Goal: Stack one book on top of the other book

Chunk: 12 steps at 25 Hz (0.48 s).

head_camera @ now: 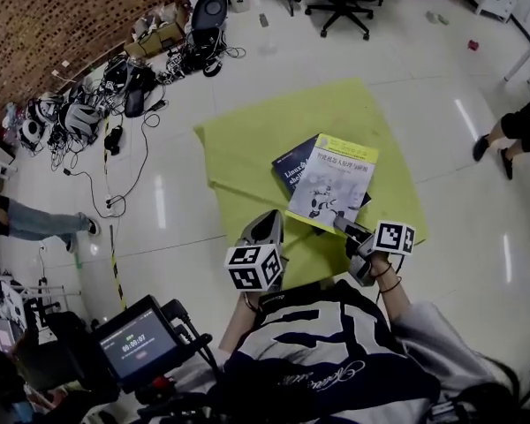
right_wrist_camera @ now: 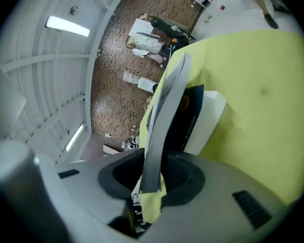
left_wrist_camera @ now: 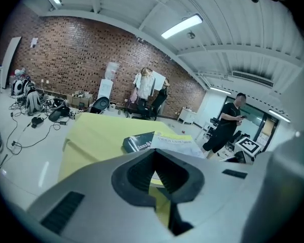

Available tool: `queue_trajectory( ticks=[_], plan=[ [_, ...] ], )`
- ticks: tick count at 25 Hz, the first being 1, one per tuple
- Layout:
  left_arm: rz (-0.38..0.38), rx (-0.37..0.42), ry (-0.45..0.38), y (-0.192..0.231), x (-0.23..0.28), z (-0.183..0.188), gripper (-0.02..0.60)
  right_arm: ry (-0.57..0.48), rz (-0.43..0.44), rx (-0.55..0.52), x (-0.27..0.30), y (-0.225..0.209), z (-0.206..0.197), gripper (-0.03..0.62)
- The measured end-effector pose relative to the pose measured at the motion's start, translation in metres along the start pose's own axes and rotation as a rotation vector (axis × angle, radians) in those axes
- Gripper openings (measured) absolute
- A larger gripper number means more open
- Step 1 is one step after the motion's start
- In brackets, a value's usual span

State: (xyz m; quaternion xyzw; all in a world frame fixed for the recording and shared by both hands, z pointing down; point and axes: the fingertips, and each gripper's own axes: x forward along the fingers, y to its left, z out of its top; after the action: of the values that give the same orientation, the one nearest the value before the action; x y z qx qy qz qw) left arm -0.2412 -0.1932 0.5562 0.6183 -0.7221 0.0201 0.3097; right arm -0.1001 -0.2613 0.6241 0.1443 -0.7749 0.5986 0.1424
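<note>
The right tool (head_camera: 343,225) is pinching the near edge of the yellow-and-white book (head_camera: 336,179) at about five o'clock of its cover. The right gripper view shows the thin grey edge of the book running straight up between the pads. That book overlaps the dark blue book (head_camera: 293,168), which peeks out at its ten o'clock side. Whether the upper one lies flat on it I cannot tell. Both sit on the green cloth (head_camera: 265,140) that covers the worktop, toward its four o'clock part.

The left tool (head_camera: 272,217) is pressed together with nothing in it. It sits at about seven o'clock of the books, near the upper book's corner but apart from it.
</note>
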Motion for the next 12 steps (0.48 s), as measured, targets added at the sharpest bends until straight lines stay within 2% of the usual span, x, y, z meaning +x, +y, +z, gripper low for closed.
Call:
queue_trajectory(
  ticks=[3,7,10,12],
  plan=[
    [-0.025,0.010,0.014,-0.005,0.007,0.001,0.003,0.032,-0.095,-0.059,0.003,-0.015,-0.005,0.113],
    [-0.067,0.031,0.031,-0.017,0.014,0.002,0.003,0.047,-0.183,-0.029,0.005,-0.031,-0.011,0.126],
    [-0.094,0.044,0.045,-0.023,0.019,0.002,0.003,0.095,-0.296,-0.119,-0.002,-0.040,-0.015,0.186],
    [-0.108,0.047,0.052,-0.025,0.022,0.003,0.003,0.102,-0.370,-0.192,-0.013,-0.043,-0.015,0.192]
  ],
)
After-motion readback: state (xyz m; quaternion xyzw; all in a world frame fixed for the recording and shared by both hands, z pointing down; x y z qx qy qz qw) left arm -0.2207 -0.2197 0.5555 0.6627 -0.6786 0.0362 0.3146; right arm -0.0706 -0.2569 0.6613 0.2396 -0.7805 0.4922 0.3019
